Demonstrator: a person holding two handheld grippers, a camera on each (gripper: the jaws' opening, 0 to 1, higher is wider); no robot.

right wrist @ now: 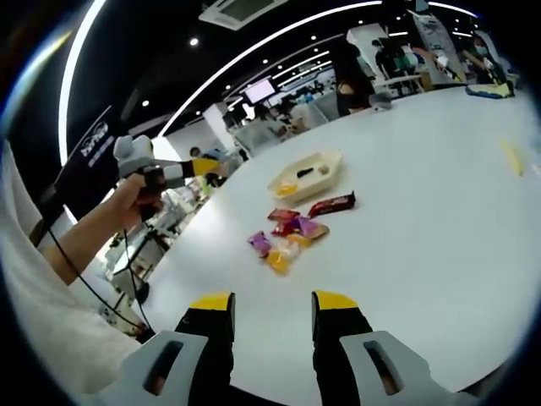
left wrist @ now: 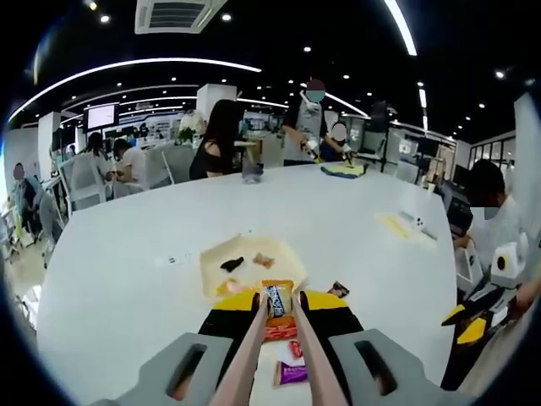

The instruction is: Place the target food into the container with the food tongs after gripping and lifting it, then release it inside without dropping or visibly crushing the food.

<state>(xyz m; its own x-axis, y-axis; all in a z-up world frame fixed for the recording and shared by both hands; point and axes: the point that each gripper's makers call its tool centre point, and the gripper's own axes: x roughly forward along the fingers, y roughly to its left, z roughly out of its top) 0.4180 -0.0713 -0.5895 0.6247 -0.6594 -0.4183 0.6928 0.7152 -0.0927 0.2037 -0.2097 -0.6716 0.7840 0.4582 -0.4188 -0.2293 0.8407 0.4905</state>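
Observation:
My left gripper [left wrist: 281, 296] is shut on a pair of pale food tongs [left wrist: 247, 351] that reach forward between its yellow-tipped jaws. The tong tips pinch a small dark-and-white snack packet [left wrist: 275, 301], held just above a pile of wrapped snacks [left wrist: 283, 330]. Just beyond stands the pale yellow container tray [left wrist: 211, 258] with a dark piece, an orange piece and a yellow piece inside. In the right gripper view, my right gripper [right wrist: 272, 303] is open over bare table, short of the snack pile [right wrist: 287, 233] and the tray [right wrist: 331, 162]. A hand holds the left gripper [right wrist: 182, 172] up at the left.
A brown bar wrapper [right wrist: 332, 203] lies beside the pile, and a purple packet [left wrist: 292, 372] sits closest to me. The wide white table [left wrist: 127, 279] stretches far back. People sit and stand at its far side. The right gripper [left wrist: 473, 317] shows at the table's right edge.

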